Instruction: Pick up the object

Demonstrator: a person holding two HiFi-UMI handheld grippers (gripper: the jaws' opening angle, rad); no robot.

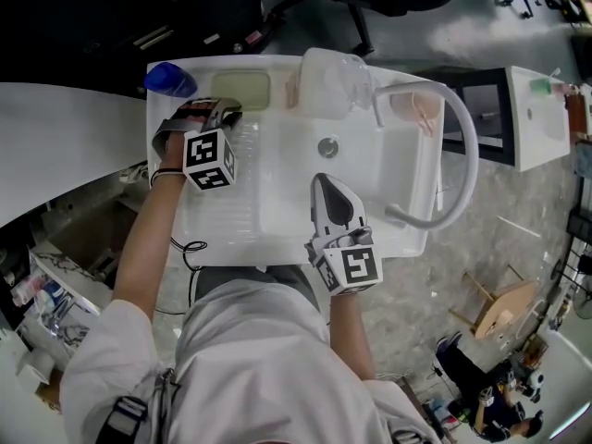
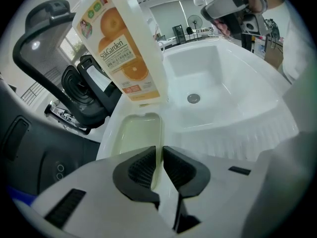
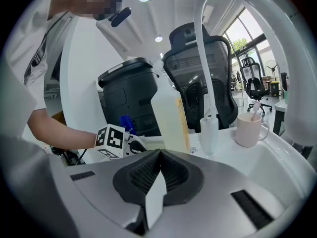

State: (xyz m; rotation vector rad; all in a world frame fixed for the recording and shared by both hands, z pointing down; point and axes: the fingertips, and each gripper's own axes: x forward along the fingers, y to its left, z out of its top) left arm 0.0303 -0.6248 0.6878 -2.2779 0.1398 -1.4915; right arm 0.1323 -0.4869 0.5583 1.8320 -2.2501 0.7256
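A pale green sponge-like pad (image 1: 240, 89) lies in a recess at the sink's back left corner; in the left gripper view the pad (image 2: 136, 133) sits just beyond my jaws. My left gripper (image 1: 215, 111) hovers over the ribbed drainboard close to it, shut with only a thin slit and nothing held (image 2: 159, 155). A clear detergent bottle (image 1: 328, 81) with an orange label (image 2: 119, 43) stands upright right of the pad. My right gripper (image 1: 326, 183) is over the basin's front, shut and empty (image 3: 159, 162).
The white sink (image 1: 398, 239) has a drain (image 1: 327, 146) and a tall curved faucet (image 1: 462, 146) on the right. A pink mug (image 1: 413, 109) stands behind the faucet base. A blue object (image 1: 169, 80) sits off the back left corner. Office chairs stand behind.
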